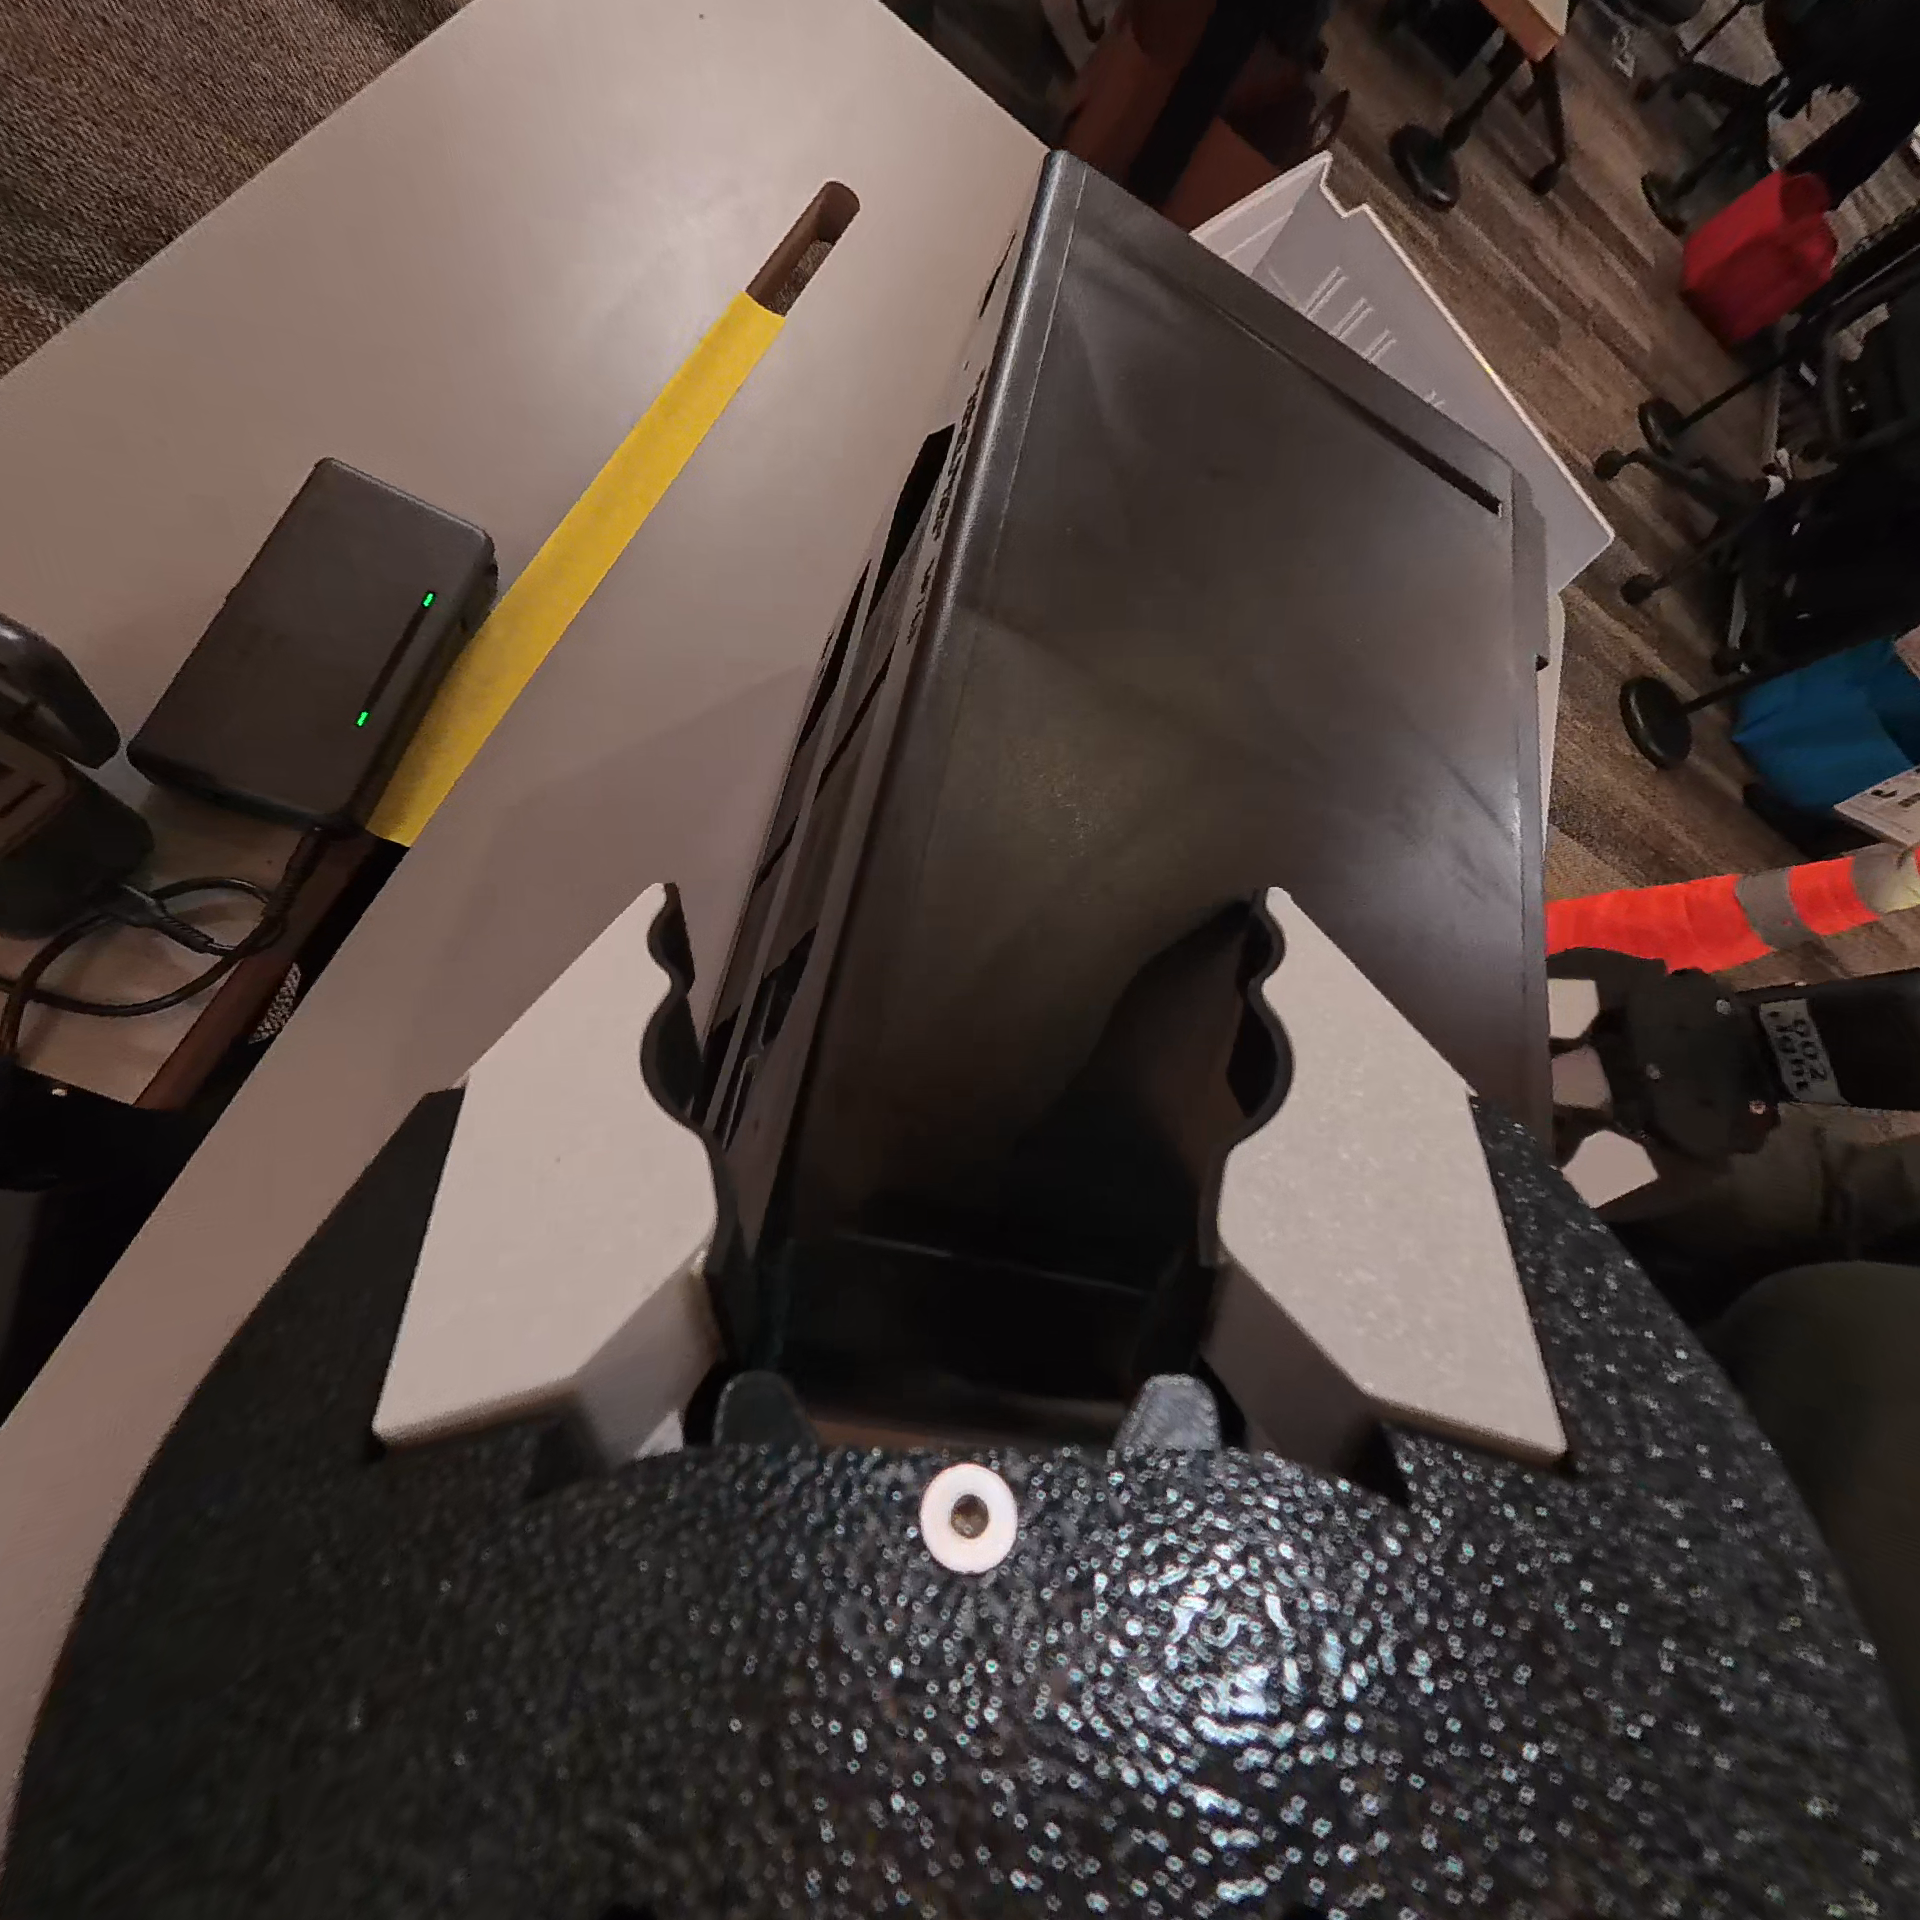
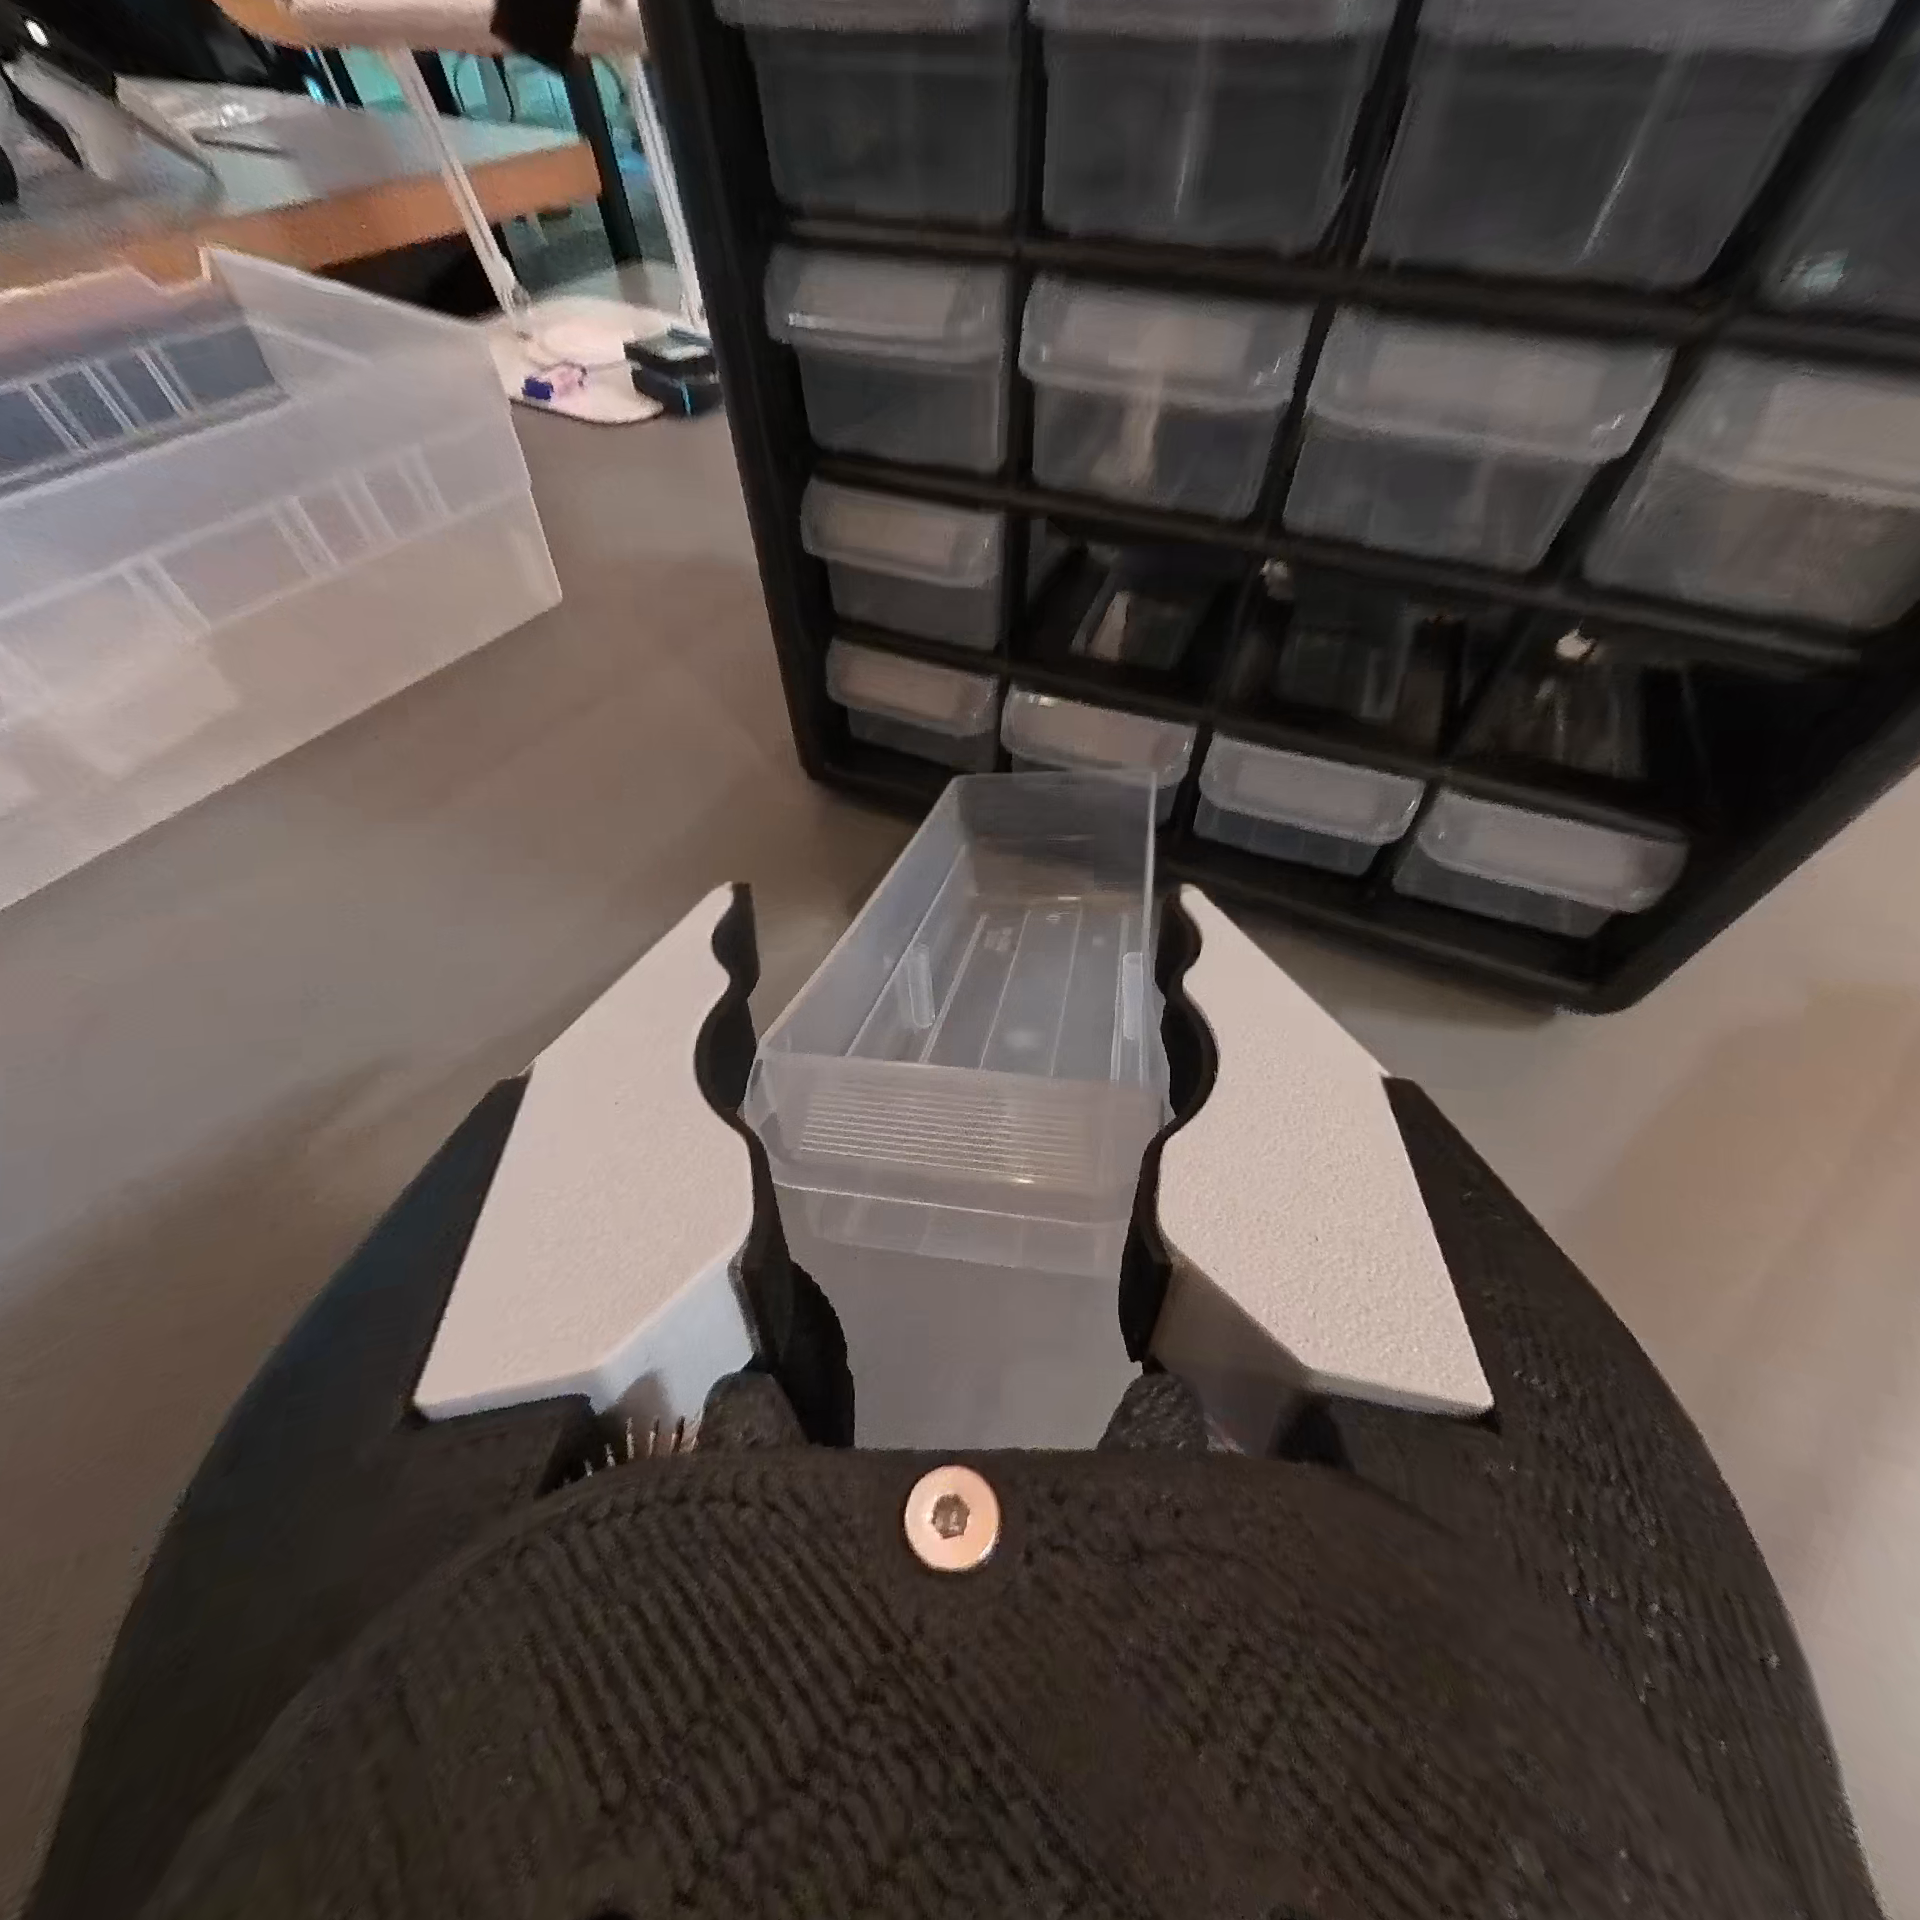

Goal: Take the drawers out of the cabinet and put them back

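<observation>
The black drawer cabinet (image 2: 748,416) stands on the grey table, with clear drawers in most slots. Three slots in the third row (image 2: 1351,644) are empty and dark. My right gripper (image 2: 956,904) is shut on a clear empty drawer (image 2: 966,1049), gripping its front end by the sides. The drawer's far end points at the cabinet's bottom row, a little in front of it. In the left wrist view my left gripper (image 1: 966,904) is shut on the cabinet's black casing (image 1: 1247,623) and grips it at an outer edge.
A large clear plastic bin (image 2: 260,520) sits left of the cabinet. In the left wrist view a dark power bank (image 1: 312,644) with green lights, cables and a yellow tape strip (image 1: 603,520) lie on the white table (image 1: 416,260). Chair bases stand on the floor beyond.
</observation>
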The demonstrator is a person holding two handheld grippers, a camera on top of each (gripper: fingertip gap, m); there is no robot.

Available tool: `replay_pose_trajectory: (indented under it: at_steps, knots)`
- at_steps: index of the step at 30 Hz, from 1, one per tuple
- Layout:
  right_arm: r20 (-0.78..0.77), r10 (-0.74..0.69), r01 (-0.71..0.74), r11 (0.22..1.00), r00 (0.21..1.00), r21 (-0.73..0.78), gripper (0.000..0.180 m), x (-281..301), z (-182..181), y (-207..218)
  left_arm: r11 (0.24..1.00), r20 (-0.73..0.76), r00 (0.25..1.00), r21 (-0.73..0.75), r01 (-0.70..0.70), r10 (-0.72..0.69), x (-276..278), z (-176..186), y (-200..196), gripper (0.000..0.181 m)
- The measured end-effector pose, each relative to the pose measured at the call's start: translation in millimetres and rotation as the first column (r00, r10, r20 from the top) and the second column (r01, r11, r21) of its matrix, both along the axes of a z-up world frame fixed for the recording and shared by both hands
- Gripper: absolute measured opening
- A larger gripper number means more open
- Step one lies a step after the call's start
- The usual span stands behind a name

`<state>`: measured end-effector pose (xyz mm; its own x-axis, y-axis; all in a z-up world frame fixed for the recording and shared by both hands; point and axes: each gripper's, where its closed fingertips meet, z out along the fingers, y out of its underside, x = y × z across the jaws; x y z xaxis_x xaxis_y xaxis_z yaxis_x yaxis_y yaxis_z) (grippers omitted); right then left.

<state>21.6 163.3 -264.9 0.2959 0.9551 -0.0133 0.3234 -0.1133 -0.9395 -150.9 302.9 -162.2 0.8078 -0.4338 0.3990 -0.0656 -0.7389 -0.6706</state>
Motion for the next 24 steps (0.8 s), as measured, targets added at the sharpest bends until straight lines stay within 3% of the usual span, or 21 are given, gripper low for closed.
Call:
replay_pose_trajectory:
  at_steps: [8,20,24]
  knots:
    - [-0.132,-0.011,0.02,0.997,0.991,0.068,0.077,-7.7,30.1,7.1,1.0,0.006,1.0,-0.004,-0.002,0.002,0.4,-0.2,-0.2,0.104]
    - [-0.318,-0.079,0.105,0.992,0.945,0.065,0.077,-14.7,36.1,16.3,1.0,0.012,1.0,-0.009,0.002,-0.002,1.3,-0.5,-0.8,0.104]
    - [-0.352,-0.126,0.136,0.991,0.928,0.002,0.077,-21.2,28.0,19.7,1.0,0.015,1.0,-0.008,0.003,-0.002,1.8,-0.5,-0.8,0.103]
